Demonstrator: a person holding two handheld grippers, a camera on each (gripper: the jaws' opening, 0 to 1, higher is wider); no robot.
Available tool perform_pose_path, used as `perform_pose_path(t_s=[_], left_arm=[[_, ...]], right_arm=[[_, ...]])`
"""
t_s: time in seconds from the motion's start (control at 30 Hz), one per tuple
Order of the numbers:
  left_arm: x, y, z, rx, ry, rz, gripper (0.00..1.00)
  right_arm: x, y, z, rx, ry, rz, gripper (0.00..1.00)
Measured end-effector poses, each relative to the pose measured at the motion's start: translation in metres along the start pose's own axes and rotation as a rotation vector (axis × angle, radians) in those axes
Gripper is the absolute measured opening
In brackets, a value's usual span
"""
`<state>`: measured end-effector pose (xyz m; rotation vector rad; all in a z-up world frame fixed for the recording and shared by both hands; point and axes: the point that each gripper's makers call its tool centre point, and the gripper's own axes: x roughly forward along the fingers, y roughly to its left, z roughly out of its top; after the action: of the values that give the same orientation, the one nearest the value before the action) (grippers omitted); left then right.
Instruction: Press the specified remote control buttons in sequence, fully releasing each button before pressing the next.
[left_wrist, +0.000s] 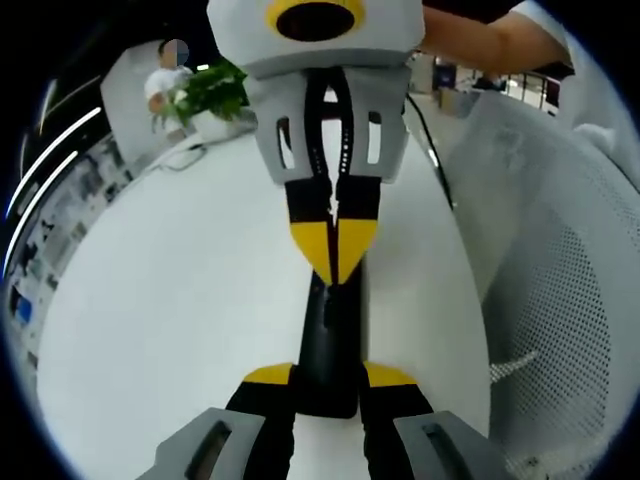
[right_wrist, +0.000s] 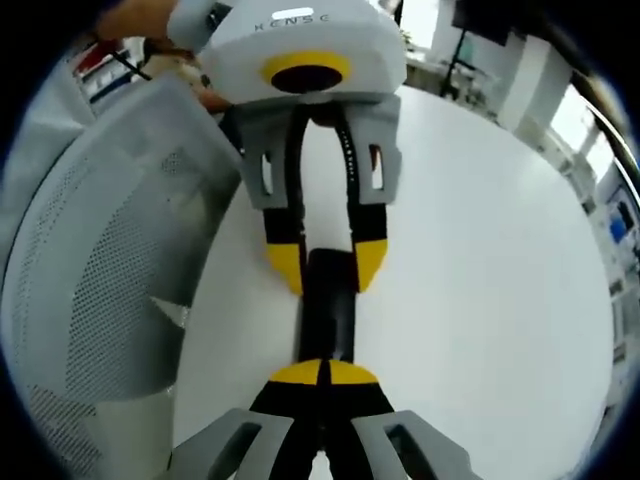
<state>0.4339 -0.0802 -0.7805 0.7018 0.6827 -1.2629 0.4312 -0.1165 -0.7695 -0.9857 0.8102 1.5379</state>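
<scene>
Left gripper view: left gripper (left_wrist: 330, 385) clasps the near end of a slim black plastic remote control (left_wrist: 330, 330) on the white tabletop (left_wrist: 170, 300); right gripper (left_wrist: 335, 262), jaws clenched, presses a button. Next: lift fully clear.

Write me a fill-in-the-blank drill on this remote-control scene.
1. The left gripper clamps a ___ remote control between its jaws.
2. The right gripper has its jaws ___, with the tips at the remote control.
3. The remote control is held over a ___ table.
4. The leaves of the potted plant at the table's far end are ___.

Missing words: black; shut; white; green.
</scene>
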Motion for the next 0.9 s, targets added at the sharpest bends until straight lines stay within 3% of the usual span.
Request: perform_pose_path(t_s=[0.57,0.9], left_arm=[[0.0005,0.0,-0.001,-0.007,-0.011,-0.005,0.23],[0.0002,0.0004,-0.0012,-0.003,-0.017,-0.005,0.23]], right_arm=[[0.0037,0.0008,-0.001,0.008,0.005,0.018,0.0],[0.0051,0.0005,-0.0011,0.008,0.047,0.019,0.0]])
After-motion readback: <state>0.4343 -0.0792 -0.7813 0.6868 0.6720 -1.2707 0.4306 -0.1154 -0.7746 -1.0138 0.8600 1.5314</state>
